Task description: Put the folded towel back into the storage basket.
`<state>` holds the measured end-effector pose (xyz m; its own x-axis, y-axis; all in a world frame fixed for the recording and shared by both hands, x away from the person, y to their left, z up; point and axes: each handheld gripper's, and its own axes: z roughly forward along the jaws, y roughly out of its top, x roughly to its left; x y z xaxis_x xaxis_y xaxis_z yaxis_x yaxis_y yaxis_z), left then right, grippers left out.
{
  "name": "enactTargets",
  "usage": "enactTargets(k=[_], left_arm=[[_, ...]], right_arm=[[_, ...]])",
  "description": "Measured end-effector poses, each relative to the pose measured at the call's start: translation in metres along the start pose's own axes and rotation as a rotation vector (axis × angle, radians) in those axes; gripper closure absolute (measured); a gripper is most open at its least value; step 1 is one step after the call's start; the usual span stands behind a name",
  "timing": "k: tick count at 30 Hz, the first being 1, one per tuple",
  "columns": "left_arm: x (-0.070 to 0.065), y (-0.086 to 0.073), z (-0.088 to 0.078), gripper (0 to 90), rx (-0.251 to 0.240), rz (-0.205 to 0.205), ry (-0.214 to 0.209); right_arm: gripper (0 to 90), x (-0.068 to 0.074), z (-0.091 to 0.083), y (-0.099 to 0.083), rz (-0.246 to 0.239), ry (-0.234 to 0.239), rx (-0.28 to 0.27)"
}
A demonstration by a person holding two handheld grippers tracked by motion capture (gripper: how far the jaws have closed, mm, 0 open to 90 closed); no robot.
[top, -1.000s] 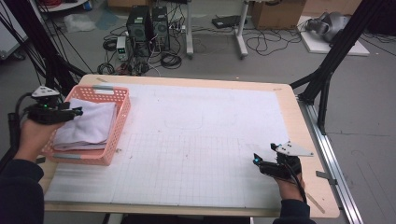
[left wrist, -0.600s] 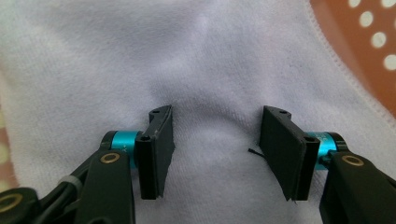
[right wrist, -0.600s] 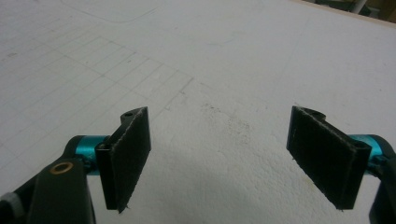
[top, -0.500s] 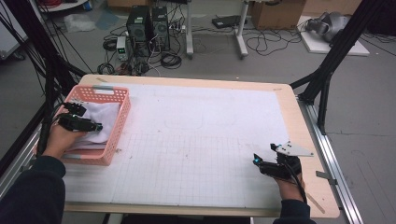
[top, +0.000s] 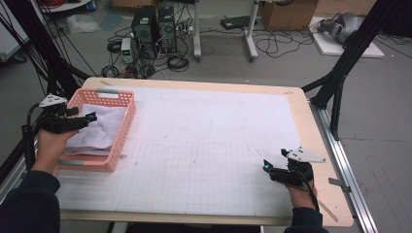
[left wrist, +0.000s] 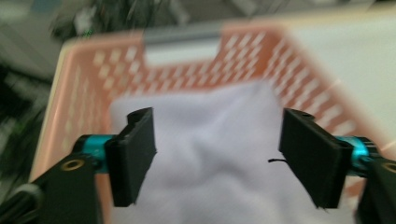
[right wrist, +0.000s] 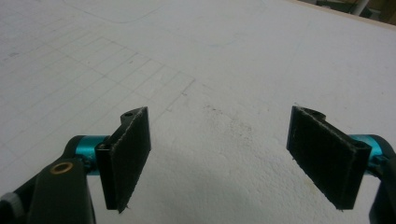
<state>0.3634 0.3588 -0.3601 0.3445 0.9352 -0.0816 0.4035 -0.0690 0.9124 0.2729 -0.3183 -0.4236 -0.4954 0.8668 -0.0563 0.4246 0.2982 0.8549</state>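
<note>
While the left gripper [top: 90,117] hangs over the pink basket [top: 121,127], its jaws have just been opening and now stand wide with nothing between them. White folded cloth [left wrist: 210,154] lies straight ahead and just below the tips, inside the basket, long side running away from the tool. Right gripper [top: 266,166] sits open, well apart across the table [top: 204,145], so the left is nearer.

My right gripper [right wrist: 219,158] hovers with its jaws spread wide, nothing between them. Below lies the white gridded mat [right wrist: 224,70], faintly smudged between the pads.
</note>
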Motion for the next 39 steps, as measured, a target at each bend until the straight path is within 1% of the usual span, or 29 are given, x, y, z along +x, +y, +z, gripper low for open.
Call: enactTargets(k=[2, 3, 6, 8, 10, 15, 16, 18, 19, 20, 21, 22, 25, 27, 29, 33, 35, 36, 37, 39], left_arm=[[-0.009, 0.001, -0.006, 20.9, -0.067, -0.029, -0.058], [-0.014, 0.0, -0.008, 19.9, -0.091, -0.032, -0.075], [-0.033, -0.001, -0.012, 18.9, -0.141, -0.024, -0.123], [-0.046, -0.002, -0.011, 18.9, -0.172, -0.024, -0.166], [-0.059, -0.005, -0.007, 18.9, -0.186, -0.022, -0.202], [-0.092, -0.007, 0.004, 19.3, -0.21, 0.021, -0.278], [-0.099, -0.008, 0.007, 19.8, -0.212, 0.027, -0.298], [-0.113, -0.007, 0.012, 20.7, -0.203, 0.071, -0.319], [-0.119, -0.007, 0.014, 21.3, -0.2, 0.081, -0.33], [-0.125, -0.008, 0.016, 21.4, -0.199, 0.082, -0.348], [-0.13, -0.008, 0.018, 21.4, -0.195, 0.091, -0.364], [-0.135, -0.009, 0.02, 21.4, -0.196, 0.095, -0.373], [-0.15, -0.012, 0.024, 21.5, -0.203, 0.097, -0.417], [-0.158, -0.016, 0.027, 21.6, -0.191, 0.104, -0.427], [-0.165, -0.019, 0.031, 21.6, -0.179, 0.102, -0.444], [-0.181, -0.026, 0.037, 22.0, -0.172, 0.101, -0.484], [-0.189, -0.03, 0.04, 22.4, -0.163, 0.112, -0.509], [-0.192, -0.033, 0.041, 22.8, -0.157, 0.112, -0.521], [-0.196, -0.036, 0.042, 22.8, -0.151, 0.113, -0.528], [-0.2, -0.044, 0.045, 22.8, -0.134, 0.116, -0.541]], right_arm=[[20.6, 0.002, 0.0, 0.002, -0.008, -0.007, -0.002], [20.6, 0.003, 0.0, 0.003, -0.009, -0.006, -0.005], [20.5, 0.005, 0.0, 0.005, -0.016, -0.004, -0.014], [20.4, 0.006, 0.002, 0.005, -0.018, 0.002, -0.012], [20.0, 0.007, 0.005, 0.006, -0.02, 0.009, -0.009], [19.4, 0.01, 0.006, 0.008, -0.012, 0.018, -0.015], [19.4, 0.01, 0.006, 0.008, -0.011, 0.018, -0.015], [19.2, 0.01, 0.007, 0.007, -0.004, 0.021, -0.019], [19.1, 0.01, 0.007, 0.007, -0.003, 0.021, -0.021], [19.0, 0.01, 0.007, 0.007, 0.001, 0.024, -0.022], [18.9, 0.01, 0.007, 0.007, -0.001, 0.026, -0.024], [18.9, 0.01, 0.008, 0.007, -0.002, 0.03, -0.024], [18.9, 0.011, 0.008, 0.007, -0.002, 0.031, -0.026], [18.8, 0.011, 0.008, 0.008, 0.0, 0.03, -0.028], [18.7, 0.011, 0.007, 0.008, -0.006, 0.025, -0.034], [17.2, 0.011, 0.007, 0.007, 0.0, 0.014, -0.044], [16.9, 0.011, 0.006, 0.007, 0.003, 0.007, -0.048], [17.0, 0.012, 0.006, 0.007, 0.008, 0.005, -0.048], [17.0, 0.012, 0.005, 0.008, 0.0, 0.005, -0.051], [17.0, 0.012, 0.005, 0.007, 0.0, 0.003, -0.048]])
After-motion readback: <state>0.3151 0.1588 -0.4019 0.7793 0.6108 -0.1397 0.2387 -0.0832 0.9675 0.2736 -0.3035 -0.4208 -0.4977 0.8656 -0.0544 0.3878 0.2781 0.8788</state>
